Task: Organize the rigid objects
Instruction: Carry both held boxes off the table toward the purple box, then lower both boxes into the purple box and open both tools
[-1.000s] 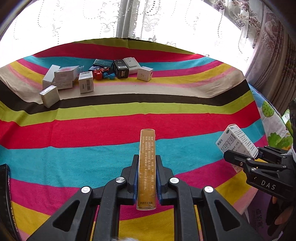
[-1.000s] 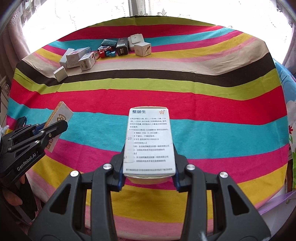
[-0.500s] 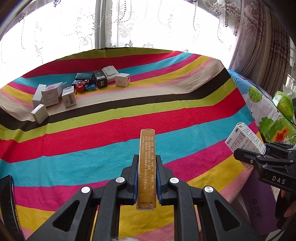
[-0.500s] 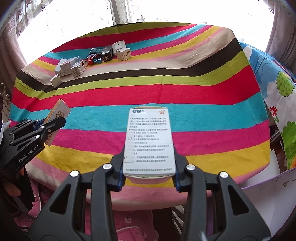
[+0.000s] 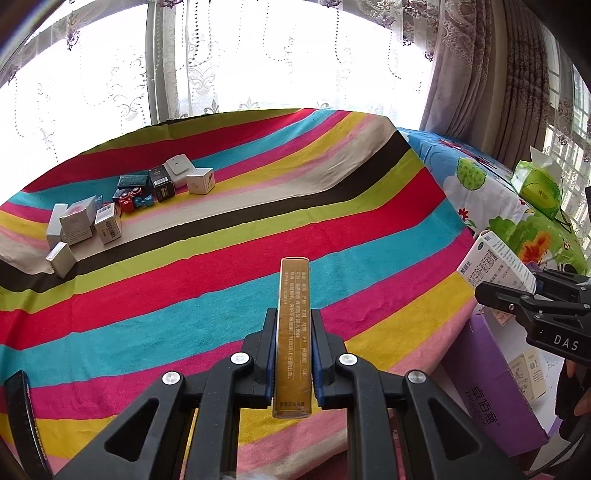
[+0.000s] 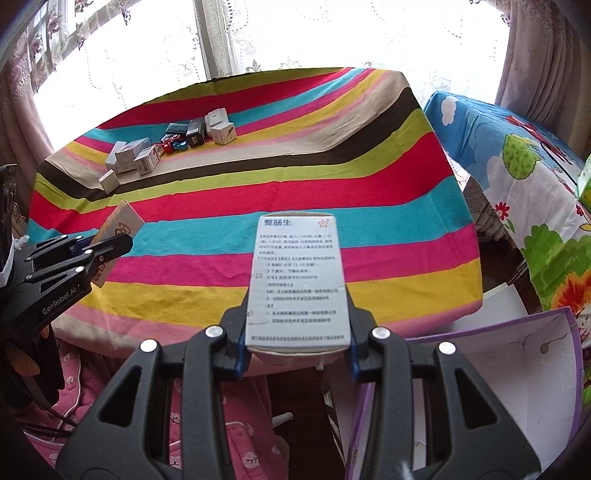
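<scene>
Here, striped table's near edge (image 6: 258, 332) under both loaded claws.

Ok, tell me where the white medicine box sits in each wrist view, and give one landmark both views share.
Left wrist view: white medicine box at the right edge, clamped in the right gripper.
Right wrist view: bottom centre, between that gripper's fingers.
Shared landmark: the cluster of small boxes on the far left of the striped cloth.

Daylight is pouring through the window (image 5: 258, 55) behind my table, blowing out the lace curtains (image 6: 288, 33) to white glare, while my fisheye lenses are bending the striped cloth (image 5: 184, 295) and darkening the corners, everything staying fairly sharp.
</scene>
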